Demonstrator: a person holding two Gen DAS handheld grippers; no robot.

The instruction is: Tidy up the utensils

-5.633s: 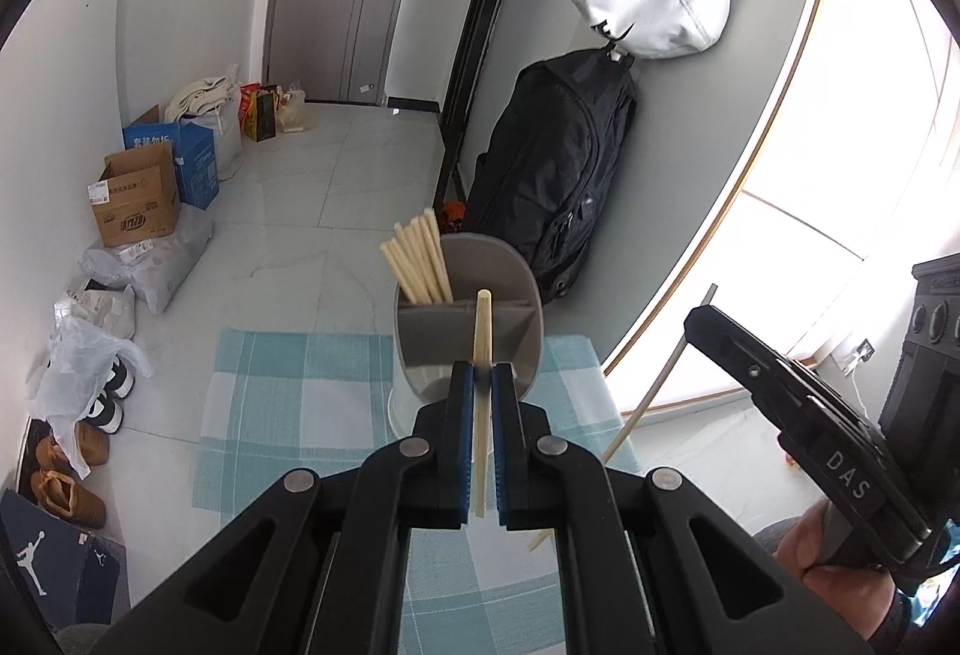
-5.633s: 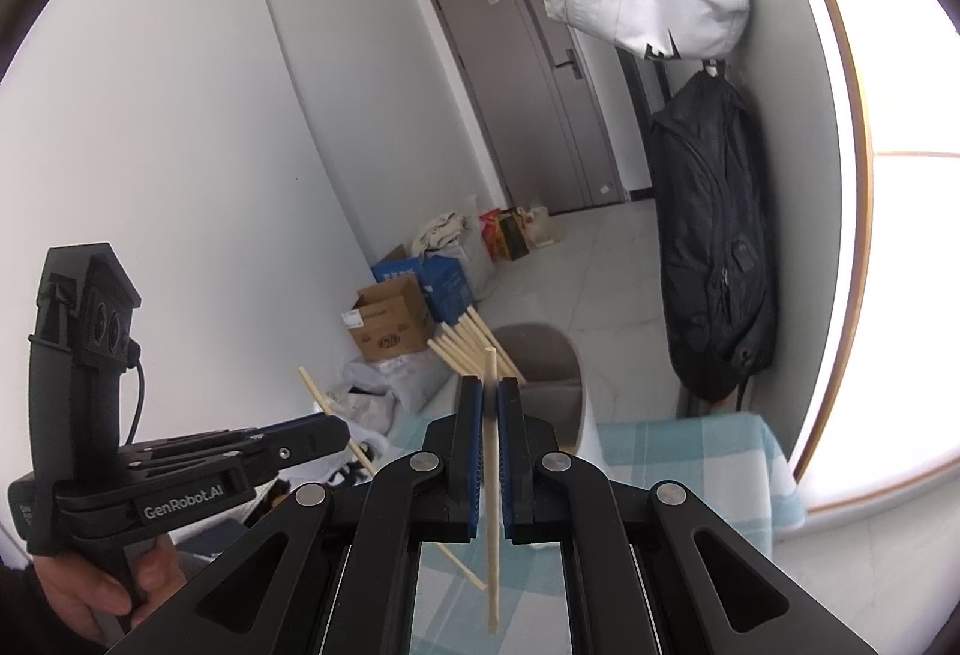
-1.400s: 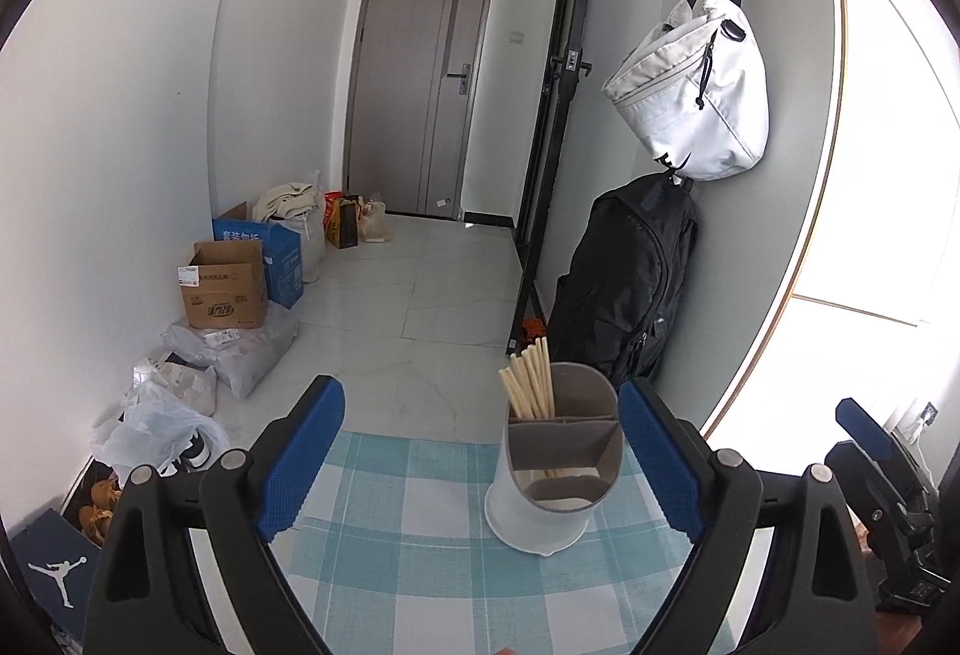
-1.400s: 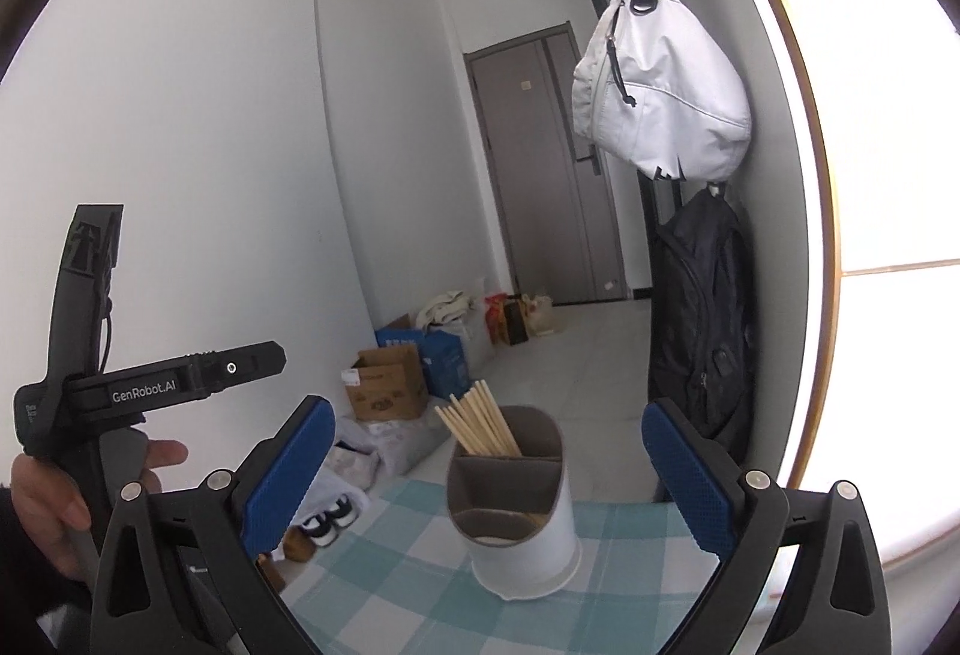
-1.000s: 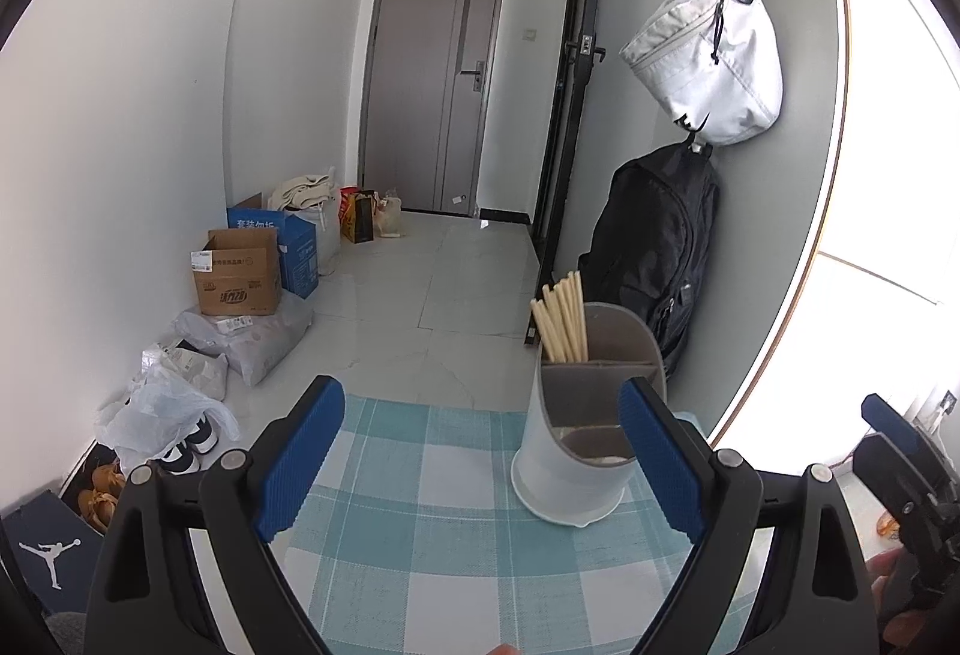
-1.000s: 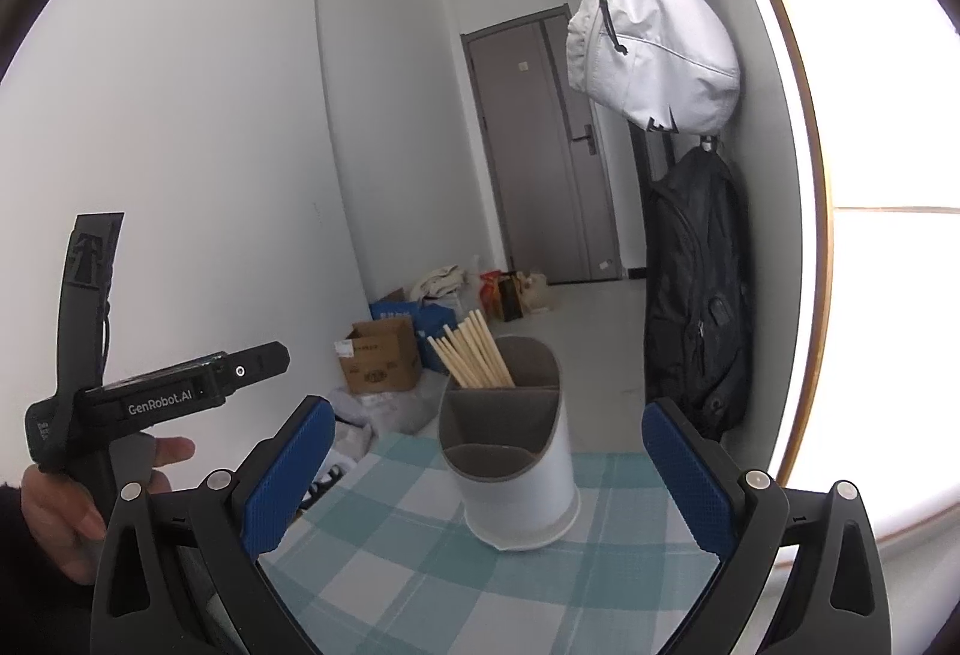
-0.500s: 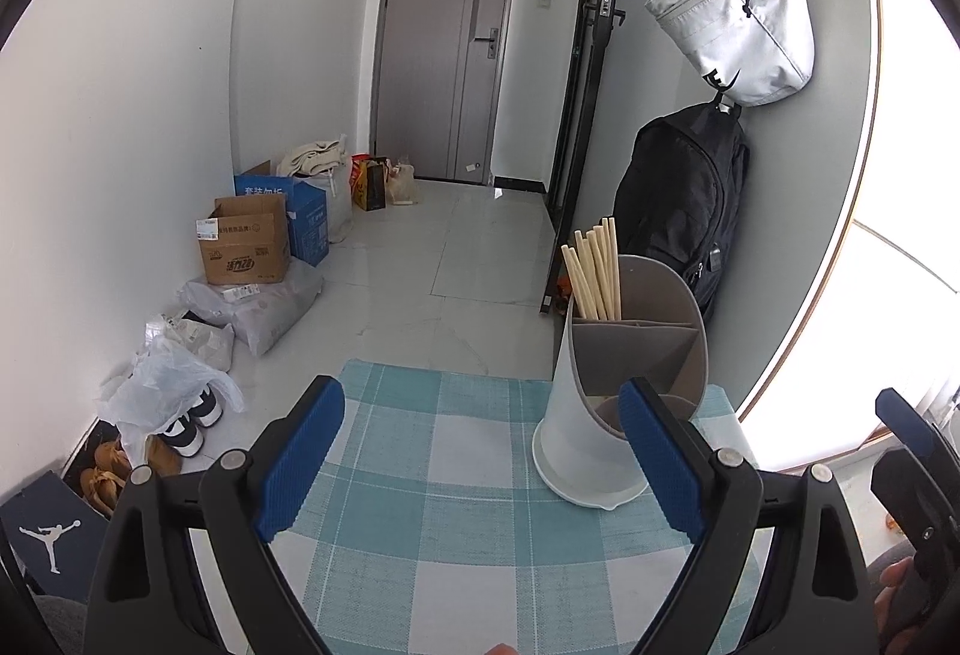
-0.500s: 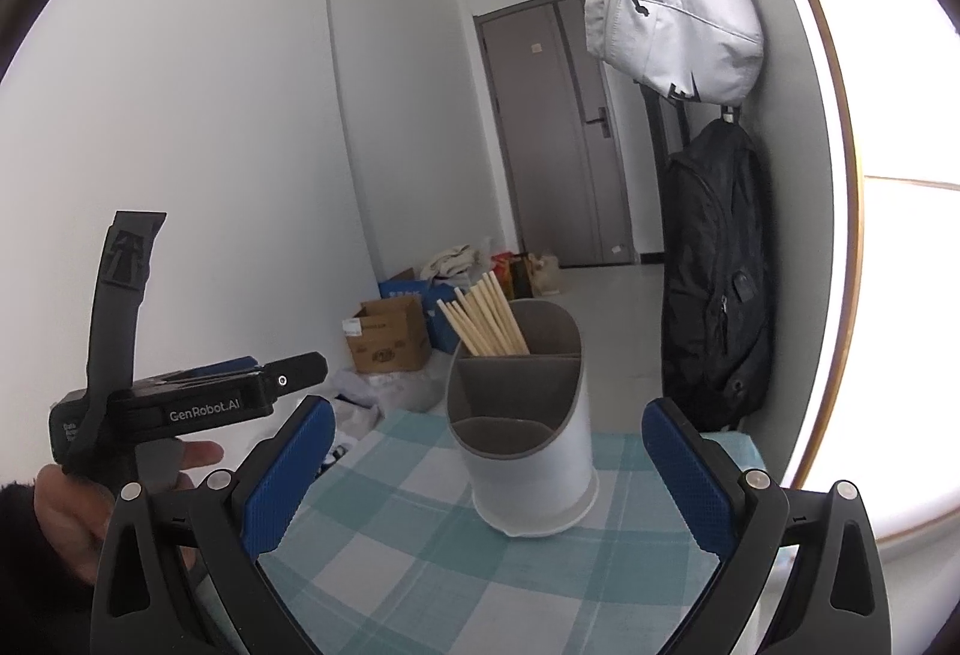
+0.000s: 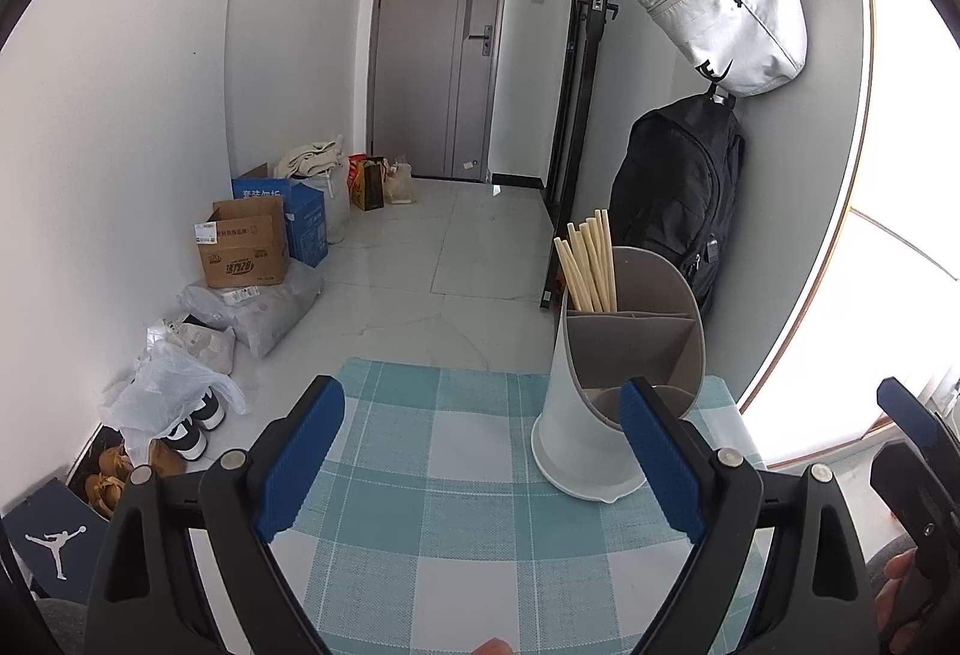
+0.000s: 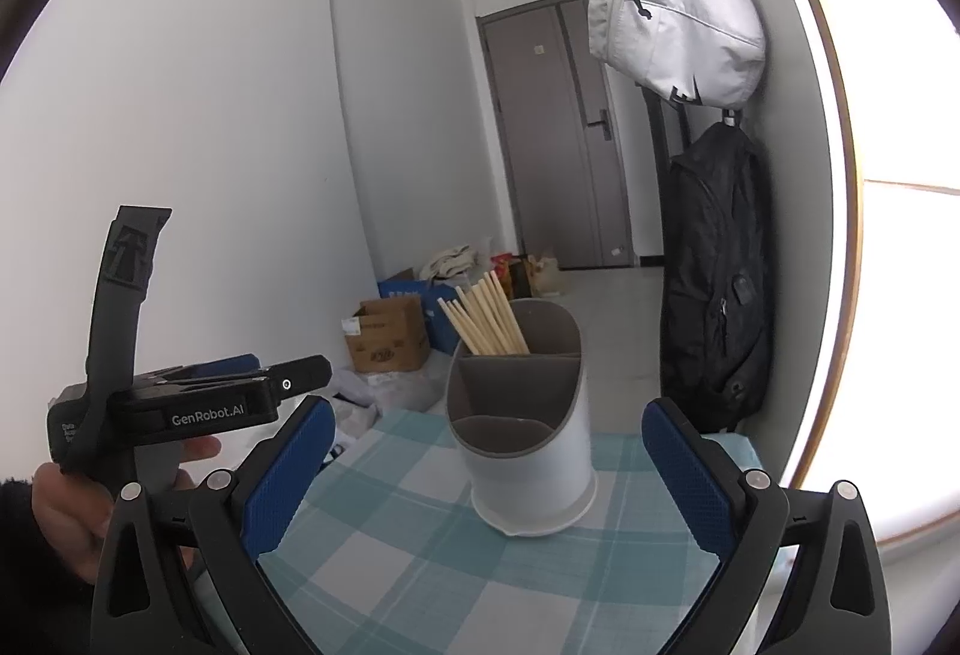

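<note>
Hallway room, white walls, grey door at far end; small table under teal-and-white checked cloth [image 9: 432, 481].

Utensil holder [image 10: 528, 451] — white body, grey divided insert, upright on the cloth, ahead of the right gripper [image 10: 489, 466] and roughly centred between its blue pads; ahead and to the right of the left gripper [image 9: 480, 466], partly behind its right finger. Chopsticks [image 10: 486, 319] — pale bundle, standing in the rear compartment, leaning left, fanned at the tips. Front compartments apparently empty.

Left gripper: jaws spread wide, nothing between the pads. Right gripper: likewise wide, nothing held, holder framed beyond but untouched. Left handset also in the right view, in a hand [image 10: 72, 511] at lower left.

No loose utensils visible on the cloth. Judged status: sorting complete or nearly so — all visible chopsticks housed, nothing left in either grip.

Beyond: black backpack [image 9: 678, 199] and white bag [image 9: 726, 0] hung on wall to the right; cardboard box [image 9: 243, 250], plastic bags, shoes on floor to the left.
</note>
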